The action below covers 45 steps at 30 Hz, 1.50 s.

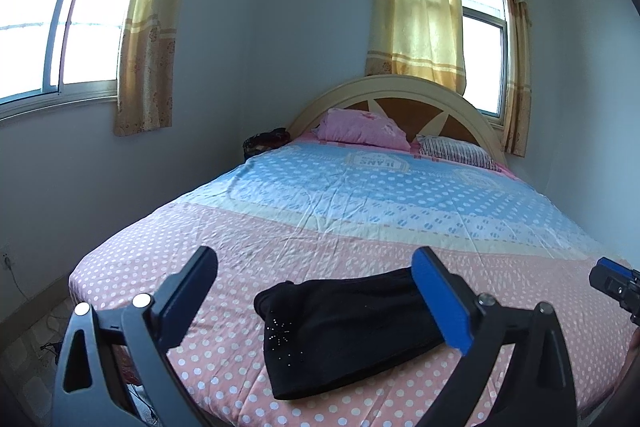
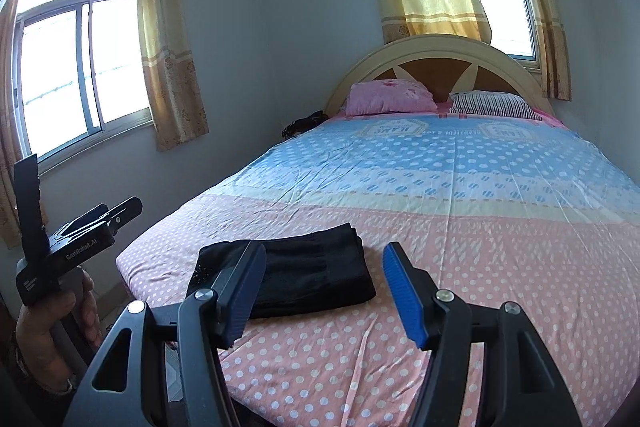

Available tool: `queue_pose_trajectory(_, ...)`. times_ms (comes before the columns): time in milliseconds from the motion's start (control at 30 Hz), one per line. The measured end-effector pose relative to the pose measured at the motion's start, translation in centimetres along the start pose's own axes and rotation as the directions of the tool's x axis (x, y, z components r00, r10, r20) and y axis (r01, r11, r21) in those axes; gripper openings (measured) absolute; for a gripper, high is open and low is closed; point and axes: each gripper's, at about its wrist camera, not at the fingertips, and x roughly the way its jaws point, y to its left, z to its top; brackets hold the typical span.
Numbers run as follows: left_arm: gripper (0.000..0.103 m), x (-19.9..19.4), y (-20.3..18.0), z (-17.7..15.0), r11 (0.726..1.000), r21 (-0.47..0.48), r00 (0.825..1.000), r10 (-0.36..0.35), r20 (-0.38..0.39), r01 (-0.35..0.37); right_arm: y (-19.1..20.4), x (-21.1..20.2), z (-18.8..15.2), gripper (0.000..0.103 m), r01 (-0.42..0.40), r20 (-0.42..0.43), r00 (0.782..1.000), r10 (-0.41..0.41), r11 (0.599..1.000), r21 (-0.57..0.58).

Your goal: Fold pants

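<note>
Black pants (image 1: pixel 344 331) lie folded into a compact bundle near the foot of the bed, with small sparkly studs on one corner; they also show in the right wrist view (image 2: pixel 304 275). My left gripper (image 1: pixel 316 295) is open and empty, held above and just short of the pants. My right gripper (image 2: pixel 324 287) is open and empty, above the bed to the right of the pants; its tip shows at the right edge of the left wrist view (image 1: pixel 612 281). The left gripper's body, held in a hand, shows in the right wrist view (image 2: pixel 68 247).
The bed (image 1: pixel 360 211) has a pink and blue polka-dot sheet. A pink pillow (image 1: pixel 364 129) and a striped pillow (image 1: pixel 456 151) lie at the arched headboard (image 1: pixel 400 87). A dark bundle (image 1: pixel 266 141) sits beside the bed. Curtained windows stand on two walls.
</note>
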Motion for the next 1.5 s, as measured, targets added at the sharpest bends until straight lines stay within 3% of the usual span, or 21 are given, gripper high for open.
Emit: queue_pose_trajectory(1500, 0.103, 0.2, -1.9, -0.8, 0.999, 0.043, 1.000, 0.018, -0.017, -0.018, -0.1, 0.1, -1.5, 0.063, 0.000, -0.016, 1.000, 0.000, 1.000, 0.003)
